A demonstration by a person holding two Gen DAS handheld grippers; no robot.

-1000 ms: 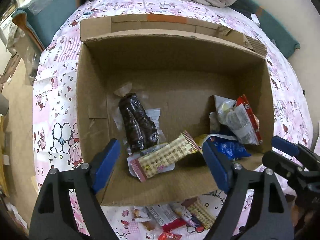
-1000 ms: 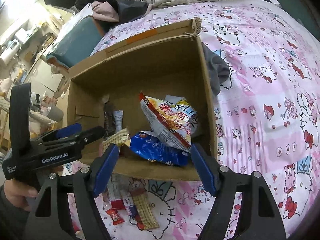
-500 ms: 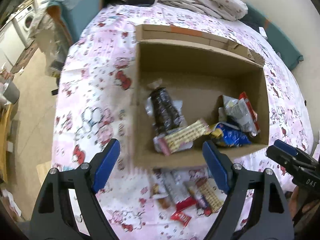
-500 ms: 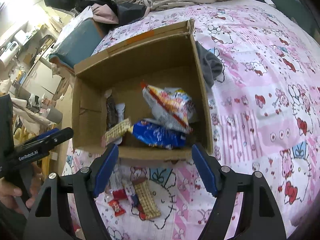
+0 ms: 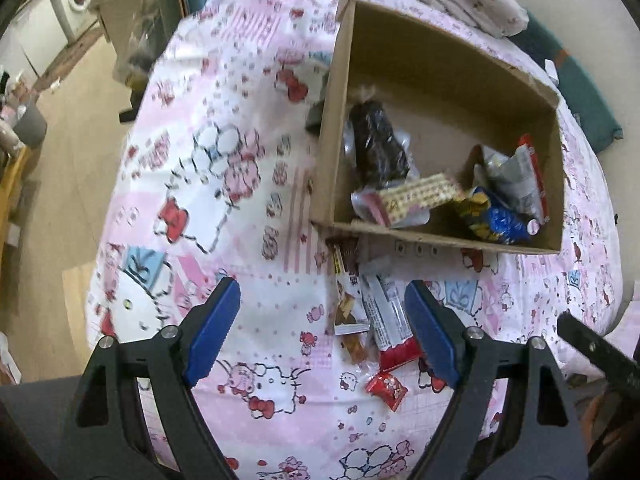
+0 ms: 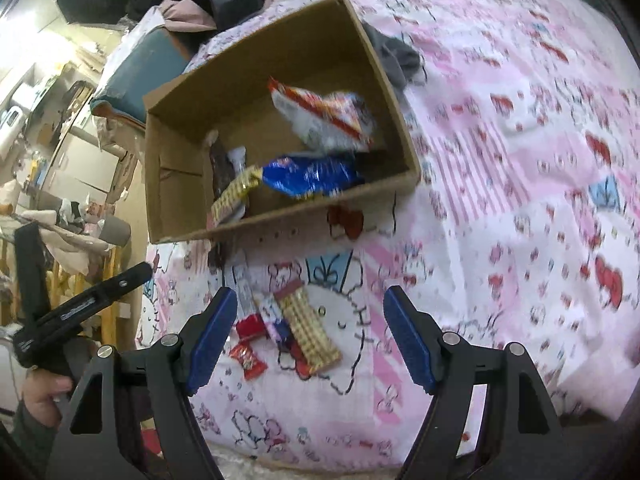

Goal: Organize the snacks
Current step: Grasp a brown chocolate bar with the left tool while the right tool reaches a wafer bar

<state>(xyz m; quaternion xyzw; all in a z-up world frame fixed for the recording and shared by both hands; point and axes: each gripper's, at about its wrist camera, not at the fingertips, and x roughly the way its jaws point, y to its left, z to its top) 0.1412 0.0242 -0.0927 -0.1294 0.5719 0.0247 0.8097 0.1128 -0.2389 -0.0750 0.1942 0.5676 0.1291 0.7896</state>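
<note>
Here both tongs are spread wide and hold nothing: the left tongs (image 5: 322,332) hang over the bed with loose wrappers just beside the right-hand pad, and the right tongs (image 6: 306,338) hang over the same little heap, seen from the other side. The step in hand looks like the return for another pick, since a cluster of snacks lies on the bedspread (image 6: 520,160) just in front of the cardboard box (image 5: 448,236) and apart from its near wall.

Counting that loose heap in the right wrist view (some pieces overlap, so the count is rough): one tan wafer pack (image 6: 310,330), one small red candy (image 6: 248,358), one white-and-red bar (image 6: 246,304), and one red-and-blue wrapper (image 6: 276,322) tucked between them. The left wrist view also shows a brown-ended bar (image 5: 348,300) running up toward the box.

Inside the box I count one dark chocolate-coloured pack (image 5: 378,146), one tan wafer pack (image 5: 416,196) lying on a clear packet, one blue bag (image 6: 312,176), and one white-and-red bag (image 6: 326,120) leaning at the right wall.

The next move, I judge, calls for lowering one pair of tongs onto a single wrapper at the heap's edge (the small red candy lies freest), closing on it alone, then lifting it over the near wall.
</note>
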